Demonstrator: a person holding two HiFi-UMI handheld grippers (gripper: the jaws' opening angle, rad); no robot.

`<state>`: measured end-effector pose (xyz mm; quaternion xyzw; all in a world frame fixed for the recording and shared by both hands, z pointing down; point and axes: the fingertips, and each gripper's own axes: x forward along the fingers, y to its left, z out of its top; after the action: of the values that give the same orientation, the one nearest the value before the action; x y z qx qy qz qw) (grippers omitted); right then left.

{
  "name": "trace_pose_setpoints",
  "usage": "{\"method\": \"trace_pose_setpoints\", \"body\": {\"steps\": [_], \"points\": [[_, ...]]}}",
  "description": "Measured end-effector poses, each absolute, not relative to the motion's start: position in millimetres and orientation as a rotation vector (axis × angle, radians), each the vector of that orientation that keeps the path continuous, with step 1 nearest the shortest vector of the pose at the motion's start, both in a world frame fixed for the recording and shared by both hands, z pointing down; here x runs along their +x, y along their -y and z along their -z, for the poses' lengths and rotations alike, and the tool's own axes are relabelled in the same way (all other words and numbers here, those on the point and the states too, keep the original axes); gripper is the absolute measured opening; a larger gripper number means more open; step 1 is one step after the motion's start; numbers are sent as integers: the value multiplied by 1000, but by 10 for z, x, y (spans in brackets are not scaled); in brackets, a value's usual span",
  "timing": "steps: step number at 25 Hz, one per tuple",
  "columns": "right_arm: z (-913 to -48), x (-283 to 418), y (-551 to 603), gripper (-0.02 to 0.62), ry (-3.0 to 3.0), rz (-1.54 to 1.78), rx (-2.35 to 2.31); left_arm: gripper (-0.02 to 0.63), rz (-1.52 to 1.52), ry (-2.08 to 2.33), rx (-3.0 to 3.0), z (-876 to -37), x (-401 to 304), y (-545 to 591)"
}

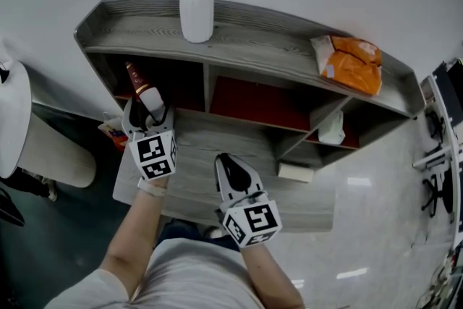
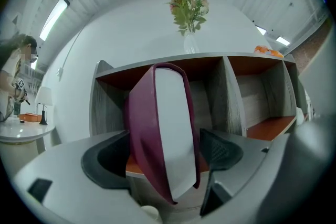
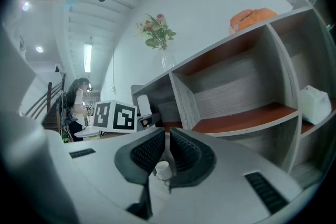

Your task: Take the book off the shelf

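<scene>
The left tongs (image 1: pixel 150 111) pinch the dark red book (image 2: pixel 157 128) at the left opening of the shelf (image 1: pixel 275 47). Pull it straight back, slowly, holding tight. The right tongs (image 3: pixel 167 148) are closed, holding nothing.

Grips a maroon-covered book (image 2: pixel 170 128) between both jaws of the left gripper (image 2: pixel 167 152), white page edge toward the camera, slightly tilted. Behind, a grey shelf (image 2: pixel 231 97) with reddish boards; on top, a white vase (image 2: pixel 190 44) of flowers (image 2: pixel 188 8) and, far right, an orange bag (image 2: pixel 265 50).

The shelf (image 1: pixel 275 47) top carries a vase (image 1: pixel 196 12) and orange bag (image 1: pixel 349 63).
</scene>
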<state>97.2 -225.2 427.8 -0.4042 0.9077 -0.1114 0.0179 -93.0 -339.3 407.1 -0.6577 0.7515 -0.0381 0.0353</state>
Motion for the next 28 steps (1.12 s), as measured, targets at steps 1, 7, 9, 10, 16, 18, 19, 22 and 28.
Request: {"method": "trace_pose_setpoints", "body": {"steps": [1, 7, 9, 10, 16, 18, 19, 22, 28], "points": [[-4278, 973, 2245, 21, -2820, 345, -1256, 400, 122, -2306, -2017, -4057, -917, 3420], [-4280, 963, 2225, 21, -2825, 346, -1258, 400, 172, -2333, -1987, -4050, -854, 3532], [-4281, 950, 2221, 21, -2828, 347, -1255, 399, 176, -2359, -1986, -4095, -889, 3555], [-4281, 945, 2220, 21, -2829, 349, -1253, 399, 168, -2378, -1993, -4126, -916, 3565], [-4284, 957, 2216, 21, -2822, 369, -1238, 357, 107, -2425, -1985, -4180, -1033, 3508], [-4295, 968, 2215, 21, -2821, 374, -1234, 345, 100, -2428, -1982, -4184, -1049, 3472], [-4300, 972, 2215, 21, -2821, 378, -1230, 341, 98, -2428, -1984, -4187, -1055, 3455], [-4299, 979, 2206, 21, -2821, 387, -1215, 322, 103, -2430, -1995, -4204, -1081, 3392], [-4300, 950, 2183, 21, -2828, 387, -1176, 286, 106, -2407, -2046, -4199, -1124, 3196]]}}
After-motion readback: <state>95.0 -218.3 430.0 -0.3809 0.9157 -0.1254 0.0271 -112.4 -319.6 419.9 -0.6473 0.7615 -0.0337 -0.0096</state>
